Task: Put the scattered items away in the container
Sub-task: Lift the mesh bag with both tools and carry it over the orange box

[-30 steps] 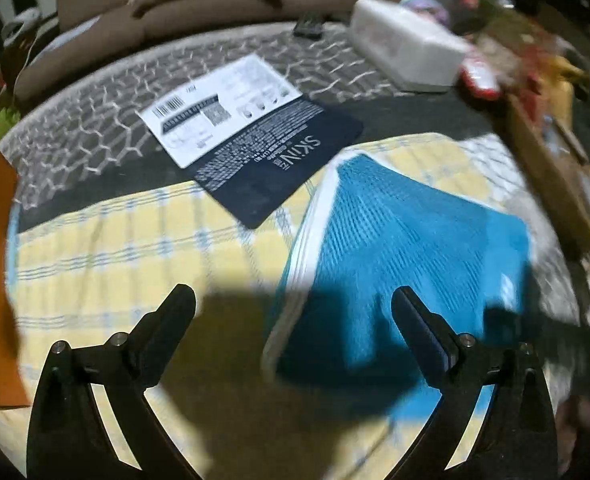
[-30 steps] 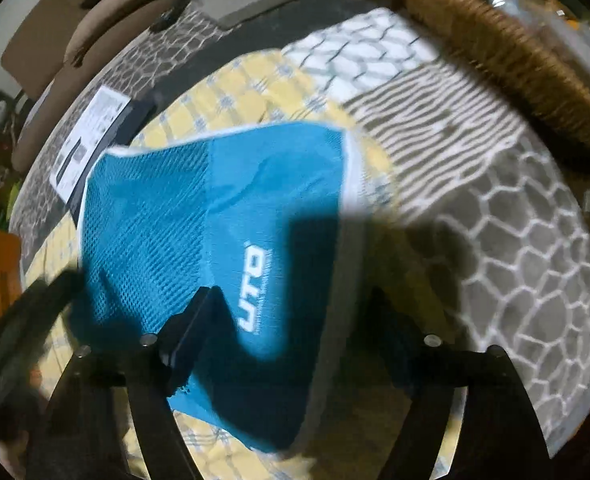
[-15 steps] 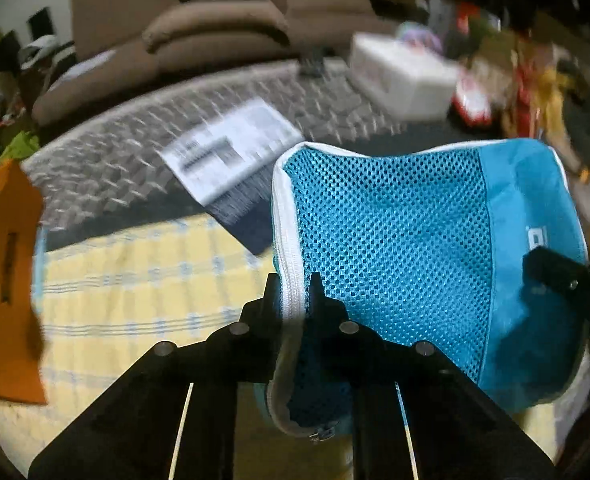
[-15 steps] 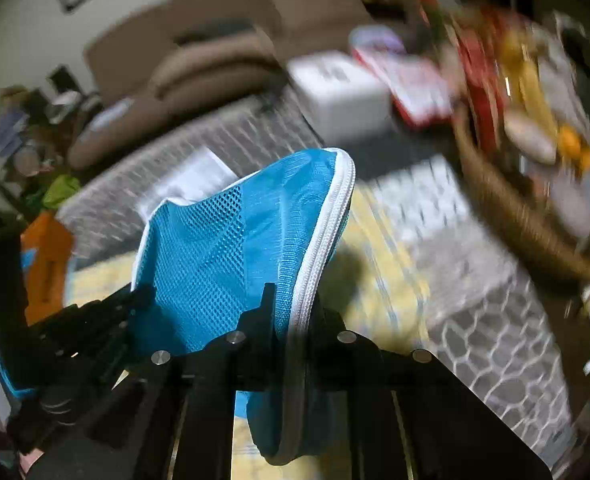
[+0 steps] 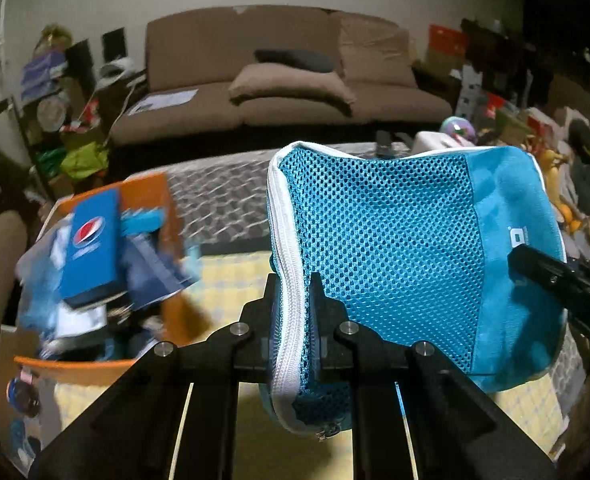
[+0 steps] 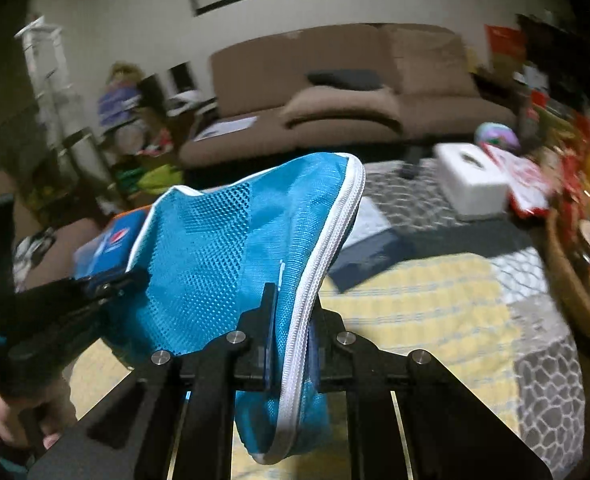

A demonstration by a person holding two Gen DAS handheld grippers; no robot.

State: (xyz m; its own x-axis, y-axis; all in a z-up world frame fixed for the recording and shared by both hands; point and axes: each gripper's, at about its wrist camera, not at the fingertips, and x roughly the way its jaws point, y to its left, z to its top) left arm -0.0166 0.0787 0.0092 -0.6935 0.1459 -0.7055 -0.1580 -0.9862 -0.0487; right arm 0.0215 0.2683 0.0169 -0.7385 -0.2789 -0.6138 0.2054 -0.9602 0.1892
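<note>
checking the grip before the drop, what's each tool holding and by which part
Both hold the blue mesh pouch: the left tool pinches one white zipper edge, the right tool the opposite zipper edge.

The blue mesh pouch [image 5: 395,248] is hiding much of the patterned tabletop behind it, and its lower end is dropping out of sight behind the left gripper [image 5: 295,300] frame. The orange box [image 5: 151,196] at the left is smearing with motion blur, so only a Pepsi carton [image 5: 91,248] among its contents is reading clearly. In the right wrist view, the person's hand [image 6: 23,416] is being cut off by the left edge, and the cluttered items [image 6: 567,184] at far right are blurring beyond naming.
</note>
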